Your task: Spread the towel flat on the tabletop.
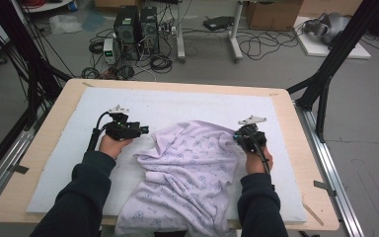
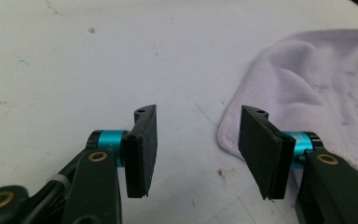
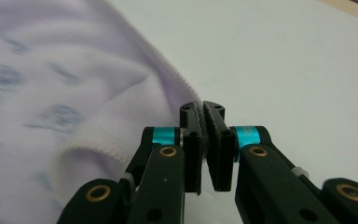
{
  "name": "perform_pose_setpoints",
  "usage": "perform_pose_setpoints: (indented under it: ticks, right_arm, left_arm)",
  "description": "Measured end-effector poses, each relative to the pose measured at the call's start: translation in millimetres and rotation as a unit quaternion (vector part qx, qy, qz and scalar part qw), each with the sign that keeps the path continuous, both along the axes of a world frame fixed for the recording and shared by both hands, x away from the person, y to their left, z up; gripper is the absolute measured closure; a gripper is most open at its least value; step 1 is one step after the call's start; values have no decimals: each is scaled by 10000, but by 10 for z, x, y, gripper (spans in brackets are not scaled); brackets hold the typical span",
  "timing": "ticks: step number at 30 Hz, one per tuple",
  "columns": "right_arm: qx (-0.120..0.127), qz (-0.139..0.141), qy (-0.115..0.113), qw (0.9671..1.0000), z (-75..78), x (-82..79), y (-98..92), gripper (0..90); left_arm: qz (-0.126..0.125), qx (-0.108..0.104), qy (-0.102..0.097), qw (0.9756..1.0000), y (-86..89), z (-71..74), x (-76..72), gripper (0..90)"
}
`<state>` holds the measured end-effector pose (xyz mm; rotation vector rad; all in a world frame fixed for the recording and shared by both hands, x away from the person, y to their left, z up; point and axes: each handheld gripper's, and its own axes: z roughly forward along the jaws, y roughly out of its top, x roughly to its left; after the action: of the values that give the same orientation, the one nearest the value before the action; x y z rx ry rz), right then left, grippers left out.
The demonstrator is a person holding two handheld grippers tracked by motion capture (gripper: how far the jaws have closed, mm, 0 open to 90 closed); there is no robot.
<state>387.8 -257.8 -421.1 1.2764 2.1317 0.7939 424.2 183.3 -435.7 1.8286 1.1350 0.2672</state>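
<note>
A robotics lab or research workshop — black desktop computer towers (image 1: 137, 25) stand on the grey concrete floor (image 1: 370, 123) amid tangled black cables (image 1: 128, 61), black metal rig struts (image 1: 330, 64) flank the pale wooden worktop (image 1: 296, 128), and cardboard boxes (image 1: 274, 14) sit behind.

We see the purple cloth (image 1: 187, 173) hang off the table (image 1: 296, 123) at 6 o'clock, cut by the picture edge. In the right gripper view its print looks too blurry to read.

One overhead camera, two close gripper cameras.
High view looks down the table (image 1: 54, 123); gripper views skim it, sharing the lilac cloth (image 1: 192, 168).
</note>
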Motion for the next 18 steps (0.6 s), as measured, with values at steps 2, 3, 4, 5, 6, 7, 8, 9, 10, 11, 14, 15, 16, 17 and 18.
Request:
perform_pose_setpoints:
  ticks: [2, 3, 4, 5, 6, 7, 8, 9, 10, 11, 14, 15, 16, 17, 18]
  right_arm:
    - [-47, -210, 26, 9998, -3, 17, -148, 859]
    - [-70, -280, 23, 9996, -4, 20, -189, 852]
    - [-42, -320, 74, 9995, -7, 28, -233, 808]
    - [-6, -332, 101, 9994, -14, 35, -256, 714]
    - [0, -336, 69, 9994, -19, 30, -269, 651]
    - [65, -352, 40, 9994, -15, 8, -274, 627]
    - [158, -346, -77, 9992, 0, -32, -287, 586]
    - [240, -378, -115, 9989, 13, -64, -293, 558]
    - [308, -416, -199, 9985, 29, -109, -297, 533]
    - [400, -389, -244, 9981, 43, -159, -299, 522]
    - [516, -145, -343, 9980, 45, -320, -275, 503]
    - [578, -104, -343, 9977, 36, -371, -262, 493]
    - [598, -48, -349, 9976, 25, -409, -258, 492]
    - [629, -41, -377, 9973, 12, -446, -251, 491]
    - [670, -25, -393, 9970, -2, -473, -246, 491]
  left_arm:
    - [34, -128, -3, 9999, -6, 6, 37, 474]
    - [12, -121, 2, 9999, -24, 14, 51, 475]
    - [-37, -77, -2, 10000, -51, 20, 61, 476]
    - [-114, -48, 5, 9999, -86, 25, 71, 477]
    - [-158, -47, -45, 9999, -123, 29, 73, 477]
    - [-237, -15, -31, 9997, -171, 34, 93, 477]
    - [-287, 31, -25, 9996, -199, 39, 108, 477]
    - [-336, 61, -24, 9994, -245, 44, 131, 477]
    - [-385, 97, -33, 9992, -292, 48, 156, 477]
    - [-426, 161, -50, 9989, -331, 51, 177, 476]
    - [-544, 317, -41, 9980, -438, 31, 231, 477]
    - [-579, 329, -25, 9978, -475, 9, 241, 483]
    - [-639, 408, 10, 9971, -514, -14, 248, 491]
    - [-722, 520, 15, 9960, -550, -37, 248, 498]
    - [-800, 674, 7, 9945, -592, -62, 240, 511]
